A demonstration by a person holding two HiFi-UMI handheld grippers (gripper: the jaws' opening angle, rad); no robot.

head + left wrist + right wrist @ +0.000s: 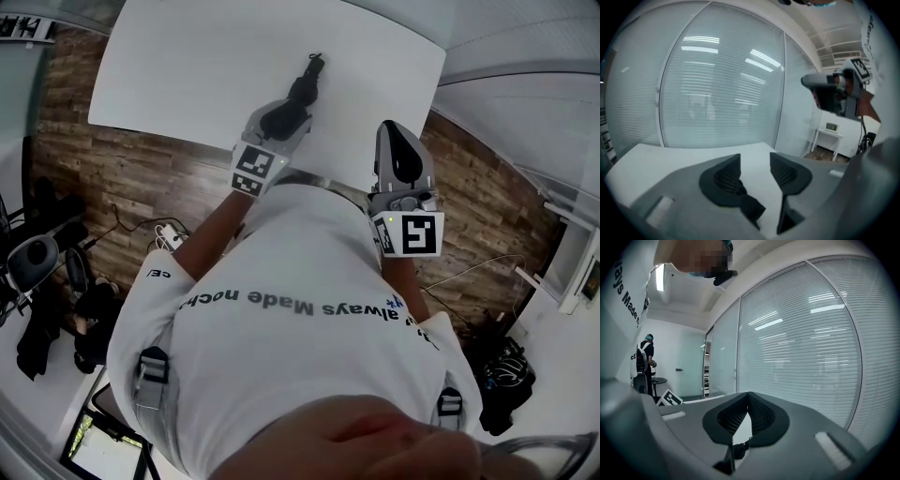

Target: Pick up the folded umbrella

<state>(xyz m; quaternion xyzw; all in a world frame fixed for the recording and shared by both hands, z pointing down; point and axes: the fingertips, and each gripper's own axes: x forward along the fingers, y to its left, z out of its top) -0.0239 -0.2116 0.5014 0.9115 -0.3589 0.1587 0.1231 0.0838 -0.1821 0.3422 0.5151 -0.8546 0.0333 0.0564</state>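
Fingers (724,180) of the grey left gripper (754,164) stand apart, empty; black folded umbrella (309,82) lies upper centre on white worktop (187,66); best straddle it squarely before closing; right gripper (749,397) fingers pressed together.

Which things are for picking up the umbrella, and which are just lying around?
For the job: folded umbrella; left hand-held gripper, open and near it; white table it lies on.
Just lying about: cables on the floor; black bag on the floor.
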